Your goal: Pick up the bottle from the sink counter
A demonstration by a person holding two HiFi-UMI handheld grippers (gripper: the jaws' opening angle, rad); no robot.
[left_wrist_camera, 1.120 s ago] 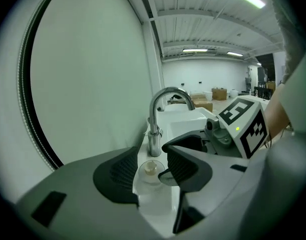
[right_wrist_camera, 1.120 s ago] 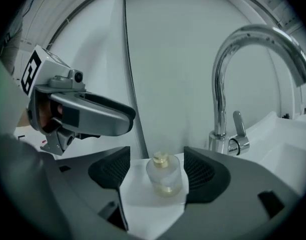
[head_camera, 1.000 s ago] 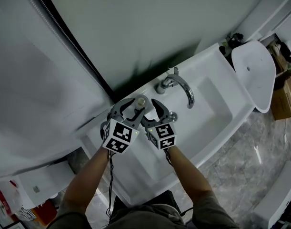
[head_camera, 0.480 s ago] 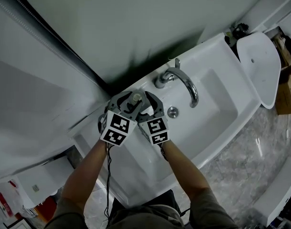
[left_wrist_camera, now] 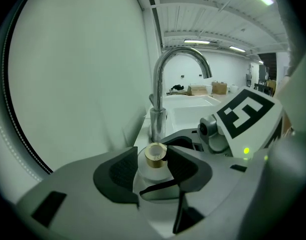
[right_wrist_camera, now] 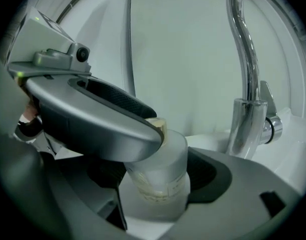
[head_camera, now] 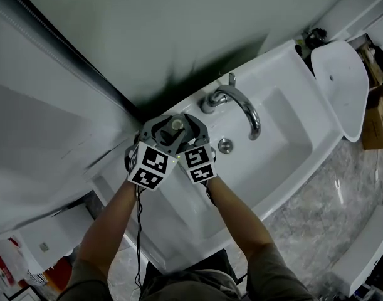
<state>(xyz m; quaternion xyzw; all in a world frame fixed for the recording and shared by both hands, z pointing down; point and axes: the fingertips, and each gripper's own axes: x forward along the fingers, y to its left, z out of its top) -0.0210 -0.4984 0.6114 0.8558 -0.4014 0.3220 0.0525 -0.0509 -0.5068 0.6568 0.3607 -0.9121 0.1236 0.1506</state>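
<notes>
A small frosted bottle [head_camera: 177, 125] with a gold cap stands on the white sink counter [head_camera: 116, 177], left of the tap. Both grippers meet on it from my side. My left gripper [head_camera: 171, 130] has its dark pads against the bottle's shoulders, with the gold cap [left_wrist_camera: 155, 155] showing between them in the left gripper view [left_wrist_camera: 154, 171]. My right gripper [head_camera: 185, 131] holds the frosted body [right_wrist_camera: 163, 160] between its jaws [right_wrist_camera: 160, 178]. The left gripper's grey finger [right_wrist_camera: 97, 116] crosses above the bottle there. Whether the bottle's base rests on the counter is hidden.
A chrome curved tap [head_camera: 241, 105] stands just right of the bottle, over the white basin [head_camera: 276, 137] with a round drain knob [head_camera: 224, 145]. A wall rises right behind the counter. A white oval lid [head_camera: 341, 86] and a cardboard box [head_camera: 374, 130] are at the far right.
Both grippers have drawn together around the bottle; their jaws, spread wide a second ago, have closed in on it. The bottle keeps its place beside the tap.
</notes>
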